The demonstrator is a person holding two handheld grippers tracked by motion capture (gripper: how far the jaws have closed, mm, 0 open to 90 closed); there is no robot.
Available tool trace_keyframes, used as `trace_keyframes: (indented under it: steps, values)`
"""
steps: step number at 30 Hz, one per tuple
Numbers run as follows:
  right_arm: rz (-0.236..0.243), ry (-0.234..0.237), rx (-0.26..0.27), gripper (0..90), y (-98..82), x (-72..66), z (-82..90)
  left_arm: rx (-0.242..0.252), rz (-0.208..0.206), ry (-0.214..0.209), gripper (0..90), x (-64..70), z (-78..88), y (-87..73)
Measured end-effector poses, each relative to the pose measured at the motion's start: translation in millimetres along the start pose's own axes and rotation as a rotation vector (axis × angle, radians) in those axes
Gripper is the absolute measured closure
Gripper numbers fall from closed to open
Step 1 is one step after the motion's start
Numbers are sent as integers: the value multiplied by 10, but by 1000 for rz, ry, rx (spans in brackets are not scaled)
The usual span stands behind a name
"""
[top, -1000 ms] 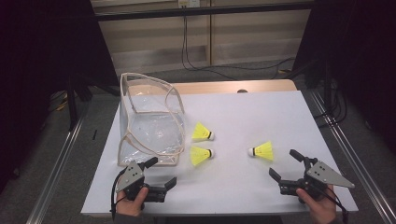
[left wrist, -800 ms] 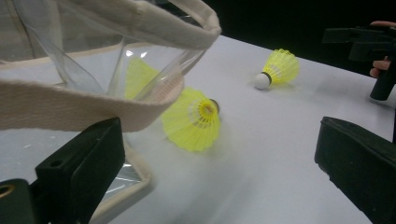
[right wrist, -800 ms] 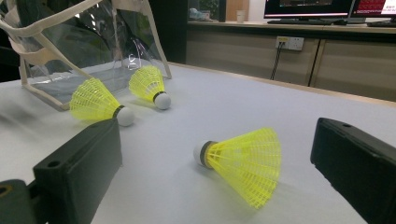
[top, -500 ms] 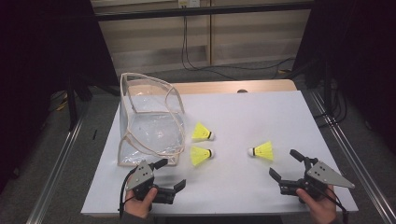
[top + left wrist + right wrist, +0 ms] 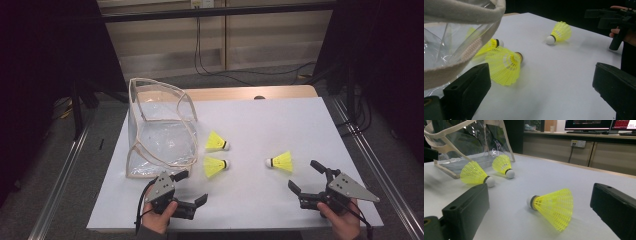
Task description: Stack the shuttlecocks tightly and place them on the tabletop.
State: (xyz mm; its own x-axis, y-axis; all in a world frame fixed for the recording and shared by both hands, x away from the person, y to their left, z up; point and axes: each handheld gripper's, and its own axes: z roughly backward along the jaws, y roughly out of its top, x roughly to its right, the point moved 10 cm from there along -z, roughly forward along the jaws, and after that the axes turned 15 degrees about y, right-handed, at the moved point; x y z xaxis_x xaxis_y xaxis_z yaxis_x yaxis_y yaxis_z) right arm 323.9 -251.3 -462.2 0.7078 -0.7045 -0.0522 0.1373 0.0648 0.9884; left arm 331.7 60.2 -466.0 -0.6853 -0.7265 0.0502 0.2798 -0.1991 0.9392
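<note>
Left tongs (image 5: 192, 189) low at the near table (image 5: 260, 125) edge, held in the left hand (image 5: 159, 215), jaws spread wide and empty, aimed right and slightly forward at the nearest shuttlecock (image 5: 215, 166). That shuttlecock lies on its side just beside the clear bag (image 5: 160, 135), cork pointing right; second shuttlecock (image 5: 217, 142) just behind it, also next to the bag.

Right tongs (image 5: 306, 176) at the near right corner in the right hand (image 5: 342, 222), jaws wide apart, empty, pointing left-forward at the third shuttlecock (image 5: 280, 161), which lies alone, well apart from the other two, cork to the left.

Versus a second ago: left tongs have shifted right along the near edge and turned toward the shuttlecock. Right tongs unchanged. Shuttlecocks and bag unmoved.

No readable writing anywhere; monitor text in the right gripper view is too small.
</note>
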Motion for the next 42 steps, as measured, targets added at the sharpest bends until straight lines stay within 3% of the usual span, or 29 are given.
trace_keyframes:
  steps: [15, 24, 37, 42]
  values:
    - [2, 0, -4, 18, -5, 0, -3, -50, -21, -51, 18, 192, -189, -33]
    - [4, 1, -4, 18, -5, 0, 0, -75, -27, -58, 19, 274, -299, -40]
    - [6, 1, -5, 19, -3, -2, 0, -97, -36, -40, 21, 375, -476, -29]
    - [7, 2, -3, 20, 0, -6, -1, -107, -23, -10, 21, 389, -547, -19]
